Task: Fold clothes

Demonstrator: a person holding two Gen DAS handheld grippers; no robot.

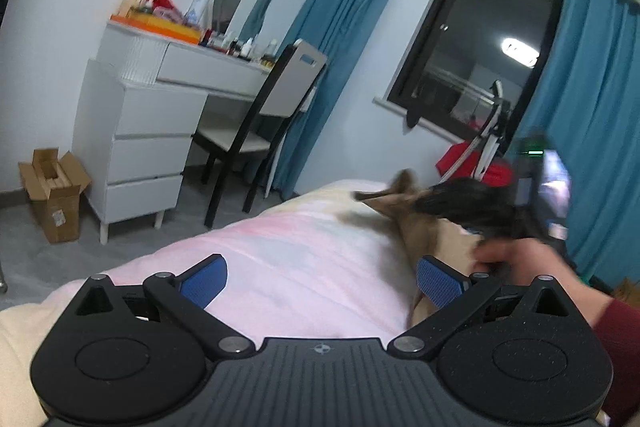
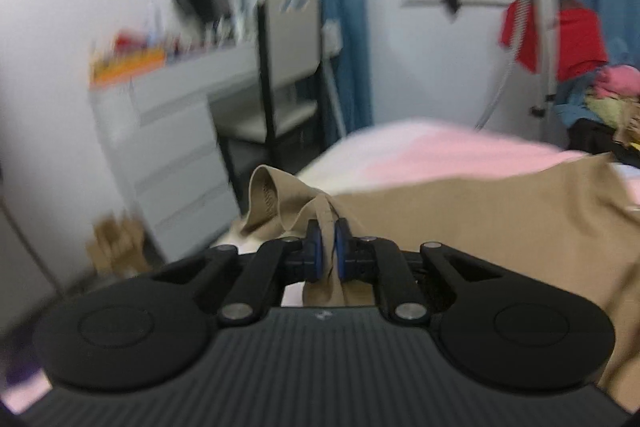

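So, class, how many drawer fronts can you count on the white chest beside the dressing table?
3, stacked: top, middle, bottom, all on the white chest left of the chair. None looks hidden.

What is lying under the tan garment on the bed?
The tan garment lies on the pink bedcover, which shows beyond and beside it. The right gripper pinches one bunched edge. Whatever else may lie under the spread cloth is hidden.

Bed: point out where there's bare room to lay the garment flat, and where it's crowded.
Free: the pink bedspread ahead of the open left gripper, toward the dresser side. Crowded: the right side, where the tan garment lies bunched, pinched in the right gripper.
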